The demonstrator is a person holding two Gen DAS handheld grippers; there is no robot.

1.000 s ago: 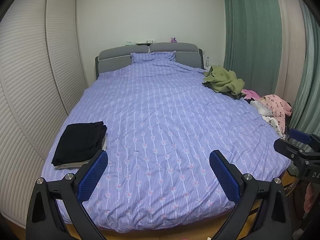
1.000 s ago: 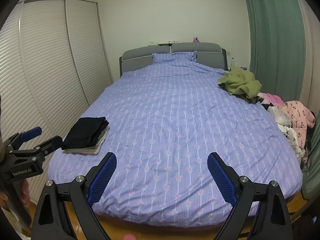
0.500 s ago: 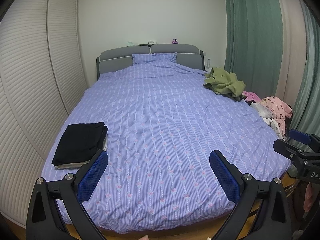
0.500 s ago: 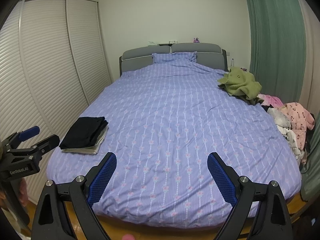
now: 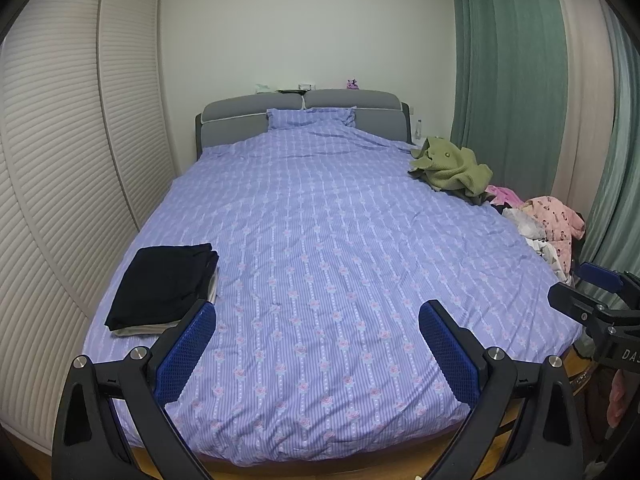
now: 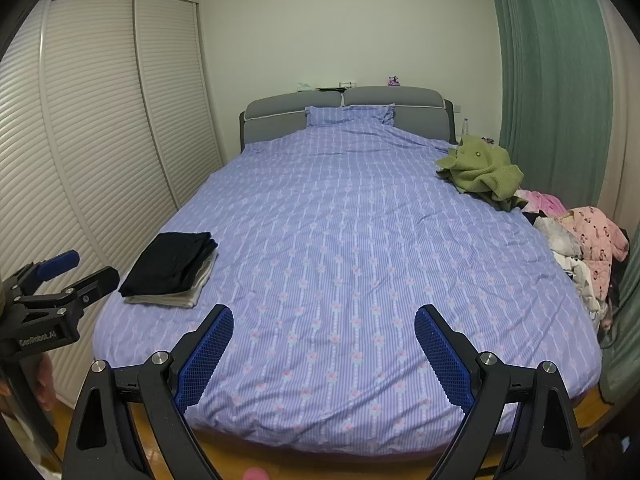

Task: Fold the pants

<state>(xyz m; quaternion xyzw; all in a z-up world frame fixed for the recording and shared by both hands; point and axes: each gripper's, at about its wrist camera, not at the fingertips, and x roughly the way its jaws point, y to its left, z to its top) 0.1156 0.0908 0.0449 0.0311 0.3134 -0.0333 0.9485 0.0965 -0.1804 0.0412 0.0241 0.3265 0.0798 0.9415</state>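
Folded black pants (image 5: 162, 282) (image 6: 170, 262) top a small stack over a pale folded garment at the near left corner of the bed. A heap of unfolded clothes (image 5: 550, 226) (image 6: 584, 240), pink and white, lies at the bed's right edge. My left gripper (image 5: 318, 312) hangs open above the foot of the bed, nothing between its blue pads; it also shows at the left edge of the right wrist view (image 6: 76, 268). My right gripper (image 6: 324, 316) is open too, empty, and appears at the right edge of the left wrist view (image 5: 580, 288).
The bed (image 5: 340, 240) has a purple striped cover and a grey headboard (image 5: 304, 110). An olive green garment (image 5: 452, 166) lies at the far right. Slatted wardrobe doors (image 5: 60, 160) run along the left, green curtains (image 5: 512, 80) along the right. Wooden floor shows below the bed's foot.
Both grippers have drawn back slightly from the bed, so it looks a little farther and lower in view. Both stay open and empty.
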